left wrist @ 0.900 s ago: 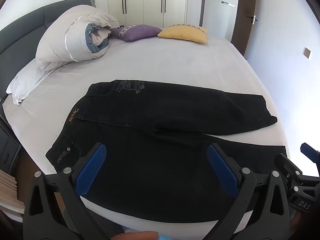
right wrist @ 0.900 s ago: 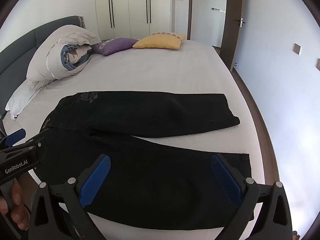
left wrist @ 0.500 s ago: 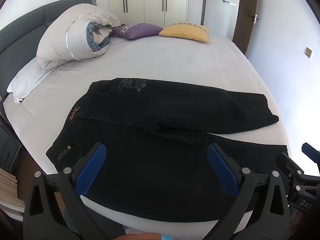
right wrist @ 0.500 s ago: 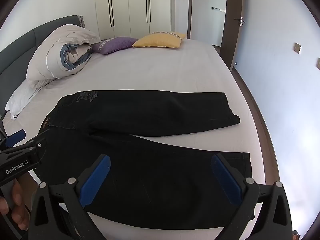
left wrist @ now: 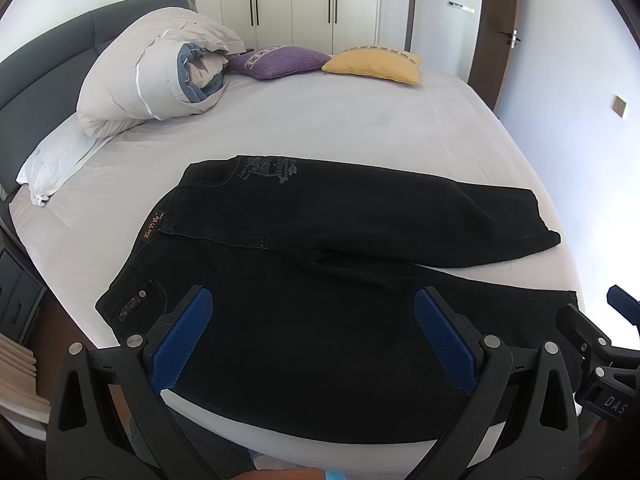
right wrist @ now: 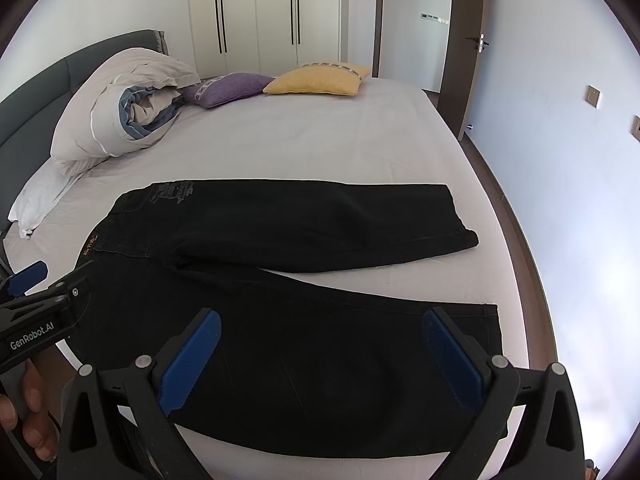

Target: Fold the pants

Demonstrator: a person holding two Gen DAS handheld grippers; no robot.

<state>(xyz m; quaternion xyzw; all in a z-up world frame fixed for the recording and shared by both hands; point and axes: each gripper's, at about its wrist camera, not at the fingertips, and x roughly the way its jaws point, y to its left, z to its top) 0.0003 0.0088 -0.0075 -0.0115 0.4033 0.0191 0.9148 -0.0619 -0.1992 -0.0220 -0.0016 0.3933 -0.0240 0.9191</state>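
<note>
pants: i see the pants (left wrist: 320, 280) flat on the bed (left wrist: 340, 128), legs splayed.
left gripper (left wrist: 312, 332): wide open, empty, over the pants.
right gripper (right wrist: 320, 344): wide open, empty.
around: duvet (left wrist: 160, 68), purple cushion (left wrist: 280, 62), yellow cushion (left wrist: 372, 64) beyond the pants.
room: wardrobe (right wrist: 260, 16) behind.
right view only: my hand (right wrist: 24, 412).

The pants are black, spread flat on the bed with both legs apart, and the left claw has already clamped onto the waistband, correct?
Not quite: the left claw has clamped nothing. The left wrist view shows its blue pads wide open above the black pants, apart from the waistband. The rest holds: the pants lie flat on the bed with both legs apart.
</note>
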